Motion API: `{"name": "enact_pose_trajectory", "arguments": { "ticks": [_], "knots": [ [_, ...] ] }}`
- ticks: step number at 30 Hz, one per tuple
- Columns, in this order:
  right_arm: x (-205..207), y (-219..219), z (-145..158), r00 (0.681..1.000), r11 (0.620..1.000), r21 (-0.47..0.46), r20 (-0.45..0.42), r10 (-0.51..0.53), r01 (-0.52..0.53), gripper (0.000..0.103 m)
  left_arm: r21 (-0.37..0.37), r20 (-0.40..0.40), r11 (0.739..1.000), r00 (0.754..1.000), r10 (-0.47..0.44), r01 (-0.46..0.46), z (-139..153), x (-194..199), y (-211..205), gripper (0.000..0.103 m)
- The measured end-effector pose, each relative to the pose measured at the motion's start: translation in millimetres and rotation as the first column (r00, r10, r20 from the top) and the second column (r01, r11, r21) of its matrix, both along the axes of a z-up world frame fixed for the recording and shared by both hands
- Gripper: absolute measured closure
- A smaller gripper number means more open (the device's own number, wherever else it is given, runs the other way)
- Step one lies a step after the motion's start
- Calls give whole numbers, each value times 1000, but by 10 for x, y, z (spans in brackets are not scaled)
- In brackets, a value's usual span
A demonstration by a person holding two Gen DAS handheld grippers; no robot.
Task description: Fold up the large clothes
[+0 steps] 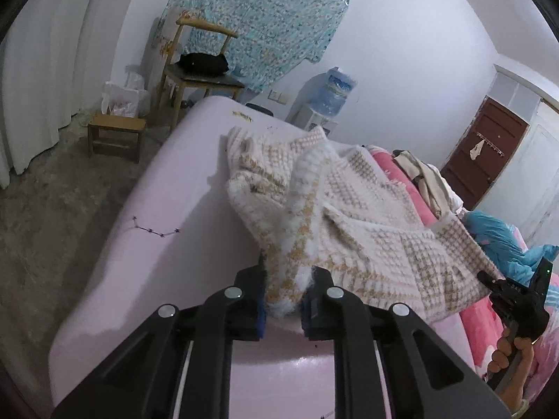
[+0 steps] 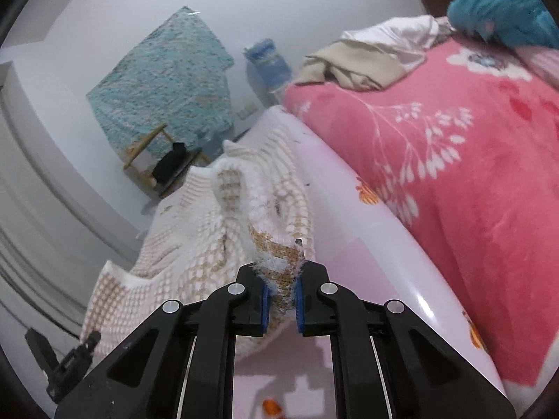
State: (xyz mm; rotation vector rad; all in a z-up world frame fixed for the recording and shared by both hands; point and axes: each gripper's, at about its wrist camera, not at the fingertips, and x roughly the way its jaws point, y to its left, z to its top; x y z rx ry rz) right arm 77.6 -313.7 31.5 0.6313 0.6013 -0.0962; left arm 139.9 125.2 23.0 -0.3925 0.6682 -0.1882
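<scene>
A cream and tan knitted garment (image 1: 349, 216) lies rumpled on a pale lilac bed (image 1: 167, 209). Its near edge is lifted off the sheet at two corners. My left gripper (image 1: 283, 279) is shut on one fuzzy corner, which bunches between the blue pads. My right gripper (image 2: 281, 279) is shut on another corner of the same garment (image 2: 209, 230), above the lilac sheet (image 2: 349, 262). The left wrist view shows the right gripper (image 1: 513, 300) at the far right, held by a hand, with the cloth stretched toward it. The left gripper (image 2: 73, 359) appears at the lower left of the right wrist view.
A pink floral blanket (image 2: 454, 174) covers the bed's right side, with beige clothes (image 2: 360, 59) and a teal item (image 2: 503, 10) on it. Left of the bed stand a wooden chair (image 1: 202, 70) and a low stool (image 1: 115, 136). A water dispenser (image 1: 332, 94) stands by the far wall.
</scene>
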Motion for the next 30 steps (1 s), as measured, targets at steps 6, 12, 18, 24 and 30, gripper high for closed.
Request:
{"name": "enact_pose_trajectory", "arguments": {
  "ticks": [6, 12, 18, 24, 30],
  "knots": [
    [-395, 133, -45, 997, 999, 31, -61, 40, -38, 94, -13, -72, 1000, 997, -27, 26, 29, -380, 292, 89],
    [-470, 115, -529, 974, 993, 107, -215, 67, -45, 82, -87, -262, 996, 964, -34, 11, -455, -485, 516, 82],
    [-547, -127, -419, 967, 999, 39, -252, -18, 29, 49, -36, -300, 998, 953, 41, -54, -485, -620, 768, 59],
    [-581, -38, -83, 975, 987, -148, -198, -99, 70, 43, -3, -183, 995, 978, 97, -99, -206, -684, 842, 57],
    [-147, 823, -50, 967, 937, -262, -168, 193, -232, 36, 87, -110, 987, 986, -123, 132, -67, -492, 77, 49]
  ]
}}
